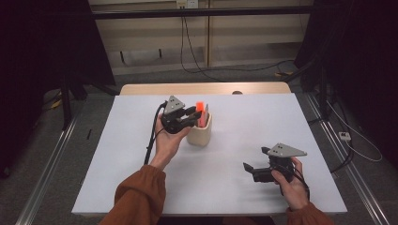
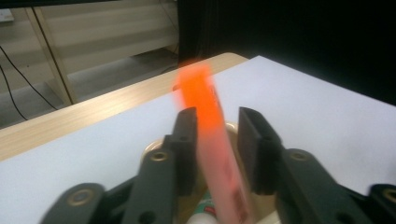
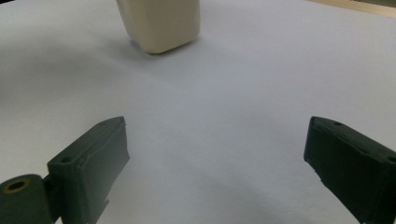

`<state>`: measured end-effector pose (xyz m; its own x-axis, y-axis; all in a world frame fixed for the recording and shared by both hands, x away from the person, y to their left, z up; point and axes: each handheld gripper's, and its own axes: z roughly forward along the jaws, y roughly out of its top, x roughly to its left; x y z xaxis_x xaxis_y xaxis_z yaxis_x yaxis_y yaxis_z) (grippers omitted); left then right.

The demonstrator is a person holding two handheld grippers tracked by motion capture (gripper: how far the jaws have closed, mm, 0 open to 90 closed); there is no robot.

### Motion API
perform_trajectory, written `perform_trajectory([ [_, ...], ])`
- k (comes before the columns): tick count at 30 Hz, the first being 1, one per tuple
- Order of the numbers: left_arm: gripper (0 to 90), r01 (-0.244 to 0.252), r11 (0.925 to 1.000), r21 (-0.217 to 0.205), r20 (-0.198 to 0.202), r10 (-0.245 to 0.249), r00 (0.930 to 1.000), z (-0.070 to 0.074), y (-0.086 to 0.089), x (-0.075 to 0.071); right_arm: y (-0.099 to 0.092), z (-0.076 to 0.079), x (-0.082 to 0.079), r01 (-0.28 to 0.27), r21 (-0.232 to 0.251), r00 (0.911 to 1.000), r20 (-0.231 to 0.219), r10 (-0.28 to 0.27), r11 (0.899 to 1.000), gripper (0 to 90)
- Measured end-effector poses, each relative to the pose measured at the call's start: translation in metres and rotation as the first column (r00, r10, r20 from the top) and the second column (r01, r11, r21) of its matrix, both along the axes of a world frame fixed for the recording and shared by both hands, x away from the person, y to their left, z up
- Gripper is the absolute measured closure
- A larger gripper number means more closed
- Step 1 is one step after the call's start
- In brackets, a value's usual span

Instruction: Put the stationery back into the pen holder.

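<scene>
The left gripper (image 1: 191,114) sits at the rim of the cream cup (image 1: 199,133), its 2 jaws standing either side of the orange marker (image 1: 200,114) that rises out of the cup. In the left gripper view the marker (image 2: 208,140) runs straight up between the jaws, its long axis leaning a little, the near jaw pad almost against it and a clear gap on the other side — so the jaws are released, not clamped, with the marker between them but resting in the cup on its own. A second item with a white cap (image 2: 205,215) lies low in the cup below the jaws. The right gripper (image 1: 253,169) rests low on the white table (image 1: 263,117) well off to the side, its jaws spread wide with nothing between them; from it the cup (image 3: 159,23) lies ahead and well apart. The left hand is by far the nearer. The marker looks already set down, so the coming move is likely a straight withdrawal along the marker's axis — pulling sideways could catch the shaft and tip the marker or the cup.
</scene>
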<state>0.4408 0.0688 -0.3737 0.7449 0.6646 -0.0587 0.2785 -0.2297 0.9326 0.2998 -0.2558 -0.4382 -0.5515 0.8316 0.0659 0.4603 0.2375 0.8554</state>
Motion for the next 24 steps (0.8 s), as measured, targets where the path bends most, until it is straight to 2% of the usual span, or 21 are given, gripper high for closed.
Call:
perform_trajectory([
  [2,47.3,-0.006,0.9999,0.012,0.009,0.005,0.9999,0.001,0.002,-0.001,0.0,0.0,0.0,-0.002,0.0,1.0,-0.001,0.002,1.0,6.2],
  [4,43.0,-0.012,0.9997,0.019,0.012,0.012,0.9999,0.003,0.004,-0.002,0.001,0.0,0.0,-0.001,0.002,1.0,-0.001,0.001,1.0,6.3],
  [7,30.3,-0.019,0.9997,0.011,-0.005,0.02,0.9998,0.006,0.008,-0.003,0.001,0.0,0.0,0.0,0.003,1.0,0.0,0.0,1.0,6.2],
  [9,23.3,-0.015,0.9997,0.017,-0.02,0.015,0.9997,0.007,0.009,-0.004,0.0,0.001,0.0,0.003,0.006,1.0,0.001,-0.003,1.0,6.2],
  [12,16.2,-0.01,0.9993,0.037,-0.02,0.011,0.9997,0.009,0.011,-0.007,0.001,0.0,0.0,0.003,0.005,1.0,0.001,-0.003,1.0,6.1],
  [19,7.2,-0.008,0.9994,0.033,-0.023,0.009,0.9997,0.015,0.022,-0.016,0.001,0.001,0.0,0.007,0.01,1.0,-0.001,-0.007,1.0,5.9],
  [22,6.4,-0.001,0.9996,0.027,-0.015,0.001,0.9999,0.016,0.028,-0.02,0.001,0.001,0.0,0.009,0.01,1.0,-0.001,-0.009,1.0,5.9],
  [24,6.1,0.003,0.9992,0.039,-0.015,-0.003,0.9999,0.016,0.032,-0.023,0.001,0.0,0.0,0.009,0.008,1.0,-0.001,-0.009,1.0,5.9],
])
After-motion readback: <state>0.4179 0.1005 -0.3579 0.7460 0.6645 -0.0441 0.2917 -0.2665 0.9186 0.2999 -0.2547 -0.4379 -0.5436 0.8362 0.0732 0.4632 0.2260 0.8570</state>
